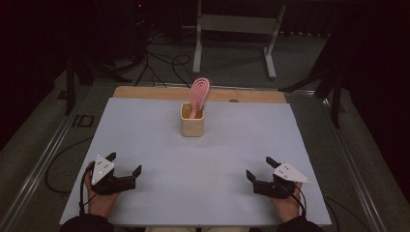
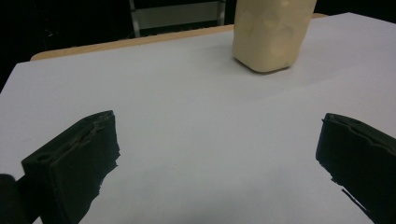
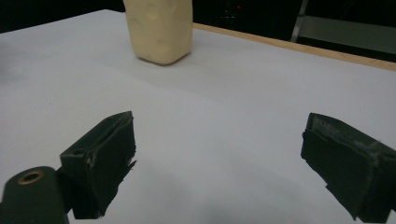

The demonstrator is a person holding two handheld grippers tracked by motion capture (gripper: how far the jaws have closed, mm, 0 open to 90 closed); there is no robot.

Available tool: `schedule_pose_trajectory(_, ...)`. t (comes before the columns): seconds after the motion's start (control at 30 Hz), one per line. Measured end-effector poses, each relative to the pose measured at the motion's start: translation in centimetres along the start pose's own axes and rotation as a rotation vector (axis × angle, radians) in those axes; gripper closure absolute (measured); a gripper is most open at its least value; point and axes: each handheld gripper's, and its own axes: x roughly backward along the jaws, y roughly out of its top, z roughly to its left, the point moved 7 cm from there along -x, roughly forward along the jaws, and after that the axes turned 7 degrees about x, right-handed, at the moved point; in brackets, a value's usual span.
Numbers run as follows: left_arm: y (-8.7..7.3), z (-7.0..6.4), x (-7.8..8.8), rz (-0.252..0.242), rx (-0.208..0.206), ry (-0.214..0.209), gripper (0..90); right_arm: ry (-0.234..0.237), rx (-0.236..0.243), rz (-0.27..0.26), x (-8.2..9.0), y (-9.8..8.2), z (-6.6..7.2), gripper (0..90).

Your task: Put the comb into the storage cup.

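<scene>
**While both grippers wait, brush stands in cup**

Because nothing is grasped yet, resting low at the near edge of the table (image 1: 145, 130), left gripper (image 1: 126, 165) and right gripper (image 1: 259, 168), jaws of each spread wide and empty. Probably parked apart so to leave free way toward the middle. Standing upright in the cream cup (image 1: 192, 121) near the far edge, the pink hairbrush (image 1: 198, 93), head up, leaning on the rim. Well apart from both pairs of jaws, ahead and between them; cup (image 2: 271, 32) ahead in left gripper view, likewise (image 3: 159, 30) in right gripper view.
</scene>
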Motion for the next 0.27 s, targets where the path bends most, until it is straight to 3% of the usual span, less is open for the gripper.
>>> schedule_pose_trajectory(0.27,-0.11,-0.08,-0.06,0.007,-0.006,0.003,0.1,-0.007,-0.001,0.007,-0.07,-0.16,-0.09,10.1)
